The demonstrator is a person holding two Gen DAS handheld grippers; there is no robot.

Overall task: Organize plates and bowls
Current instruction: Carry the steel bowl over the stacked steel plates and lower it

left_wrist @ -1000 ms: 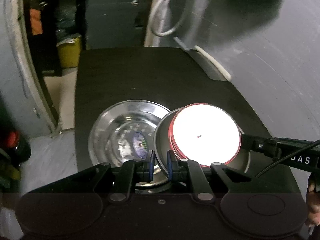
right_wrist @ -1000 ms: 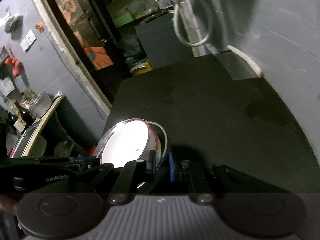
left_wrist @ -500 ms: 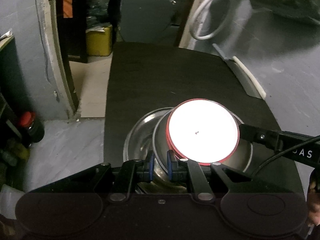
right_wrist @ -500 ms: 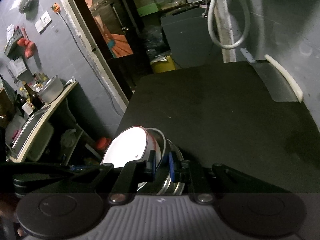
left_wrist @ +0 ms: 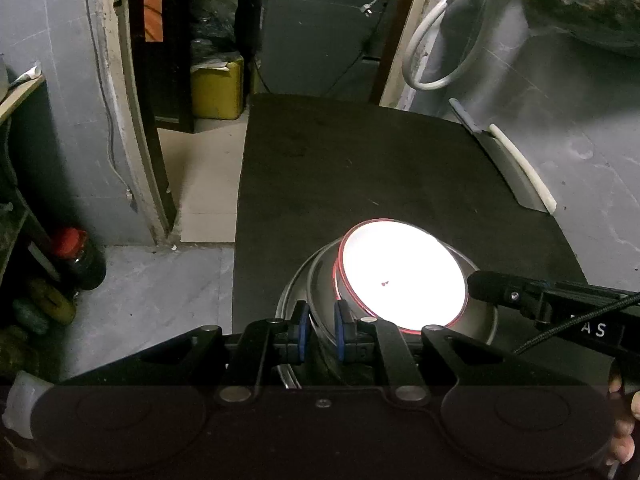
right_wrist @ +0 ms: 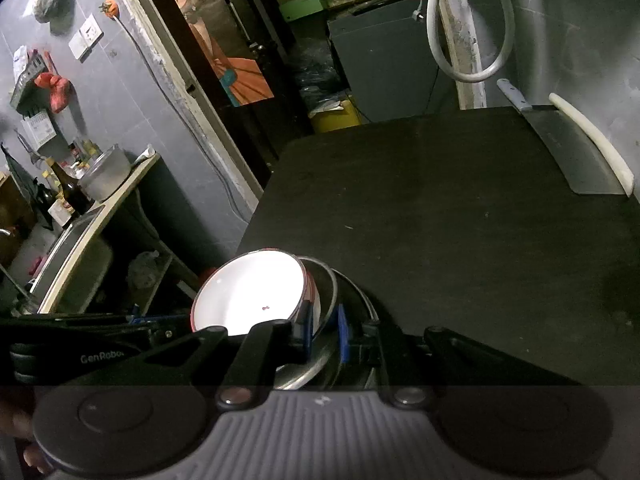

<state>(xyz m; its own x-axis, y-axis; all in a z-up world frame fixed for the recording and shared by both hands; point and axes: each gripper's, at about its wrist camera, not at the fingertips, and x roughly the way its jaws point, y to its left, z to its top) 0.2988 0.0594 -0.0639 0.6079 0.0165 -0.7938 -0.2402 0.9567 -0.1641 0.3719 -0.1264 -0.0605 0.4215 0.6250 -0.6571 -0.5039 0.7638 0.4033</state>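
A white bowl with a red rim [left_wrist: 400,272] sits nested in a steel bowl [left_wrist: 478,316], and both tilt over a steel plate [left_wrist: 285,300] on the black table [left_wrist: 360,168]. My left gripper [left_wrist: 320,330] is shut on the steel bowl's near rim. My right gripper [right_wrist: 325,334] is shut on the same steel bowl [right_wrist: 329,292] from the opposite side, its arm [left_wrist: 520,292] reaching in at the right. The right wrist view shows the white bowl [right_wrist: 248,296] and the plate's edge [right_wrist: 370,312] underneath. Most of the plate is hidden.
A cleaver [left_wrist: 506,168] and a white stick [left_wrist: 528,172] lie along the table's right edge by the grey wall. The table's left edge drops to the floor, where a red-capped bottle [left_wrist: 78,256] stands. A yellow can [left_wrist: 218,88] sits past the far end.
The nested bowls, held by both grippers, have moved left from beside the steel plate to above it, covering most of it. Both cameras have pulled back, showing more table.
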